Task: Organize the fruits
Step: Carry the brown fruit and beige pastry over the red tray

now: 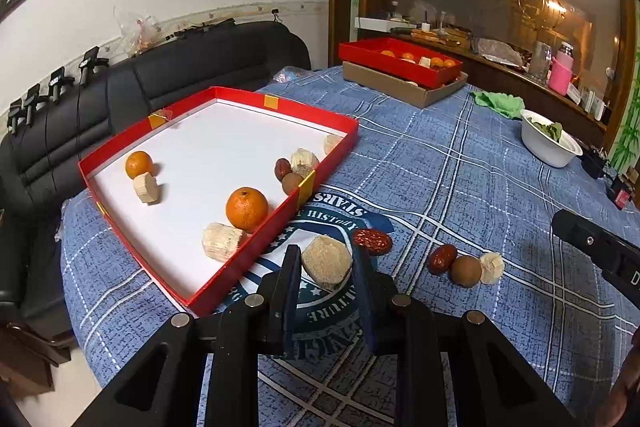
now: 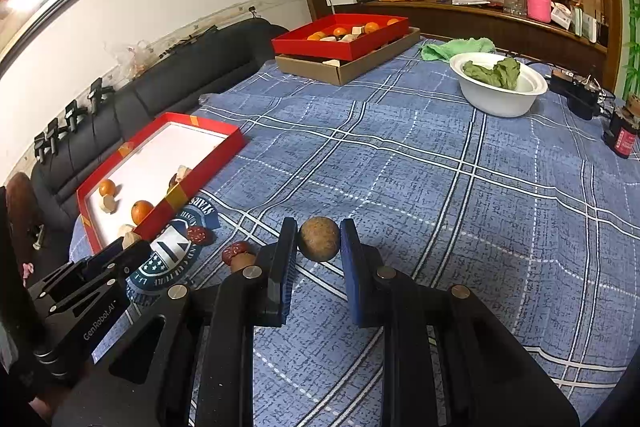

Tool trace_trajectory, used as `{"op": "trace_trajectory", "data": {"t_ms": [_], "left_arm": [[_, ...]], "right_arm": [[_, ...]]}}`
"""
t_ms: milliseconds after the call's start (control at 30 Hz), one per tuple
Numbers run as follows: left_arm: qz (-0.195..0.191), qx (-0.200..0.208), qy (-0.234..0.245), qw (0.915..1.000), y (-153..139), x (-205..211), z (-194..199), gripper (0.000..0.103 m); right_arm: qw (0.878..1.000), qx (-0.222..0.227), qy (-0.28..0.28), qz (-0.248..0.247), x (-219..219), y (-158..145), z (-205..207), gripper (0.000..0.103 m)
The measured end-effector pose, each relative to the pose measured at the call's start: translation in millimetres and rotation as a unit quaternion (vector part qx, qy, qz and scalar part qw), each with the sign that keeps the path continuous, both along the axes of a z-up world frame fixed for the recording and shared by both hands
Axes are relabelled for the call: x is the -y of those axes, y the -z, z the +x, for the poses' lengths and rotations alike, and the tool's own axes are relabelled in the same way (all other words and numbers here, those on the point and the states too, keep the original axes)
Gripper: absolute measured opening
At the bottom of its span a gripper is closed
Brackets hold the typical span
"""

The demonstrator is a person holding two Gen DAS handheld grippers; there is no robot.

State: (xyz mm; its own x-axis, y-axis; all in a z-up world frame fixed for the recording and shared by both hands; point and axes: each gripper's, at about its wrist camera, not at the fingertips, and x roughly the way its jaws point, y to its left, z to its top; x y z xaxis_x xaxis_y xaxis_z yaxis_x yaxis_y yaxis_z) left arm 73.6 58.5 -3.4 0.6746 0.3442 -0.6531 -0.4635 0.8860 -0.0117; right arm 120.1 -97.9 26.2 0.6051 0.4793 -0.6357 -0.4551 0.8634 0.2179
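My left gripper (image 1: 326, 263) is shut on a pale beige fruit chunk (image 1: 327, 261), held just right of the near red tray (image 1: 256, 239). That tray holds two oranges (image 1: 247, 208), several beige chunks, a red date and a brown longan. A red date (image 1: 372, 240) lies on the cloth by the tray; another date (image 1: 442, 259), a longan (image 1: 466, 270) and a beige chunk (image 1: 492, 267) lie to the right. My right gripper (image 2: 319, 239) is shut on a brown longan (image 2: 319, 239) above the cloth. The left gripper also shows in the right wrist view (image 2: 120, 251).
A blue plaid cloth (image 2: 440, 187) covers the table. A second red tray (image 2: 340, 35) with fruit sits on a cardboard box at the far end. A white bowl (image 2: 500, 95) with greens, a green rag (image 2: 456, 49), and a black sofa (image 1: 160, 79) at left.
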Motion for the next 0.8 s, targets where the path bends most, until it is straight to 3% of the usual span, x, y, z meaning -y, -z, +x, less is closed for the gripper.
{"op": "trace_trajectory", "data": {"t_ms": [467,800], "left_arm": [[-0.022,0.013,-0.035,0.9991,-11,-62,-18,0.025],[-0.033,0.014,-0.059,0.9976,-8,-115,-8,0.025]], "right_arm": [[0.999,-0.027,-0.019,-0.029,-18,15,4,0.02],[0.994,-0.008,-0.092,-0.067,-103,-2,-9,0.021]]}}
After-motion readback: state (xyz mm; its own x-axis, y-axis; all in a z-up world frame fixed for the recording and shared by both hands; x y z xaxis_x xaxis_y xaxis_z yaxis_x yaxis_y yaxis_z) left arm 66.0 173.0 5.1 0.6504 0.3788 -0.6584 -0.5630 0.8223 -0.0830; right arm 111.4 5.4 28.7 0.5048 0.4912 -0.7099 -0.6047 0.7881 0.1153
